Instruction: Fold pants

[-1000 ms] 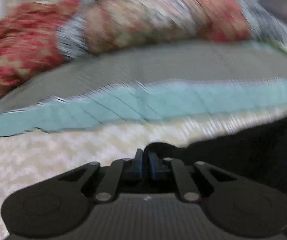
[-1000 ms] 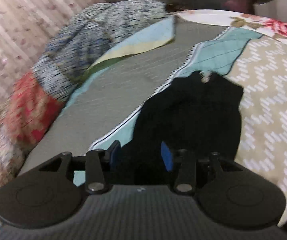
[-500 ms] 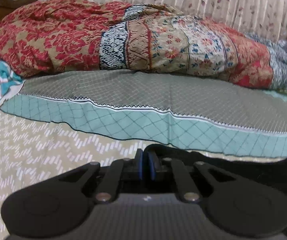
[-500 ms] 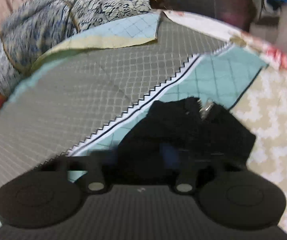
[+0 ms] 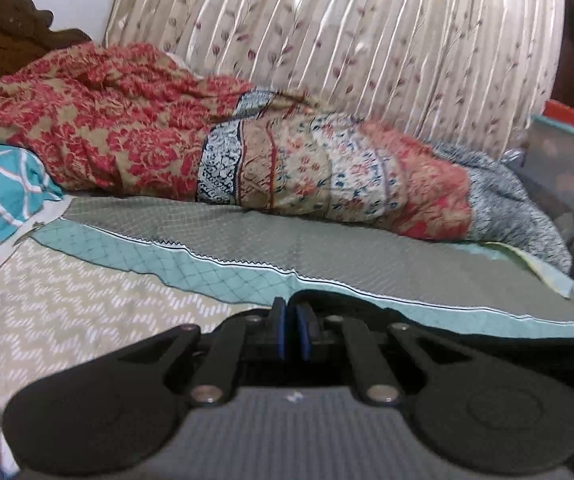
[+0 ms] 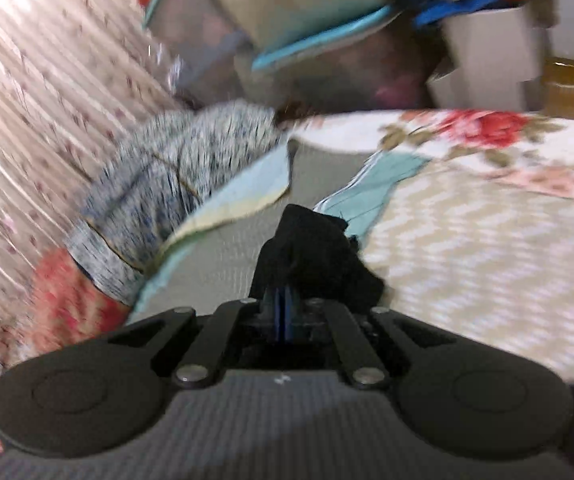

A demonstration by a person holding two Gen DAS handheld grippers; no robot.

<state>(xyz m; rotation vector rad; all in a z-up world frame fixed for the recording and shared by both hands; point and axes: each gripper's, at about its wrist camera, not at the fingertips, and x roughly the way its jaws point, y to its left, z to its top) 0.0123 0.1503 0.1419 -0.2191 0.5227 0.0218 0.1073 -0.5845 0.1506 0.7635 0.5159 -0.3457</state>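
Left gripper [image 5: 291,330]: jaws closed on an edge of the black pants [image 5: 467,344], low in frame.
Right gripper [image 6: 283,316]: jaws clamped on bunched pants [image 6: 311,256], mid-frame.
Progress: both ends held above the bed [image 5: 67,320]; fold seemingly not laid.
Hidden: most fabric beneath grippers; right view blurred.

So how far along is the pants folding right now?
Early stage. Done: both grippers have grabbed the black pants. In hand: left gripper and right gripper are each shut on an edge, fabric bunched above the bedspread. Left: every fold; no flat, folded shape shows.
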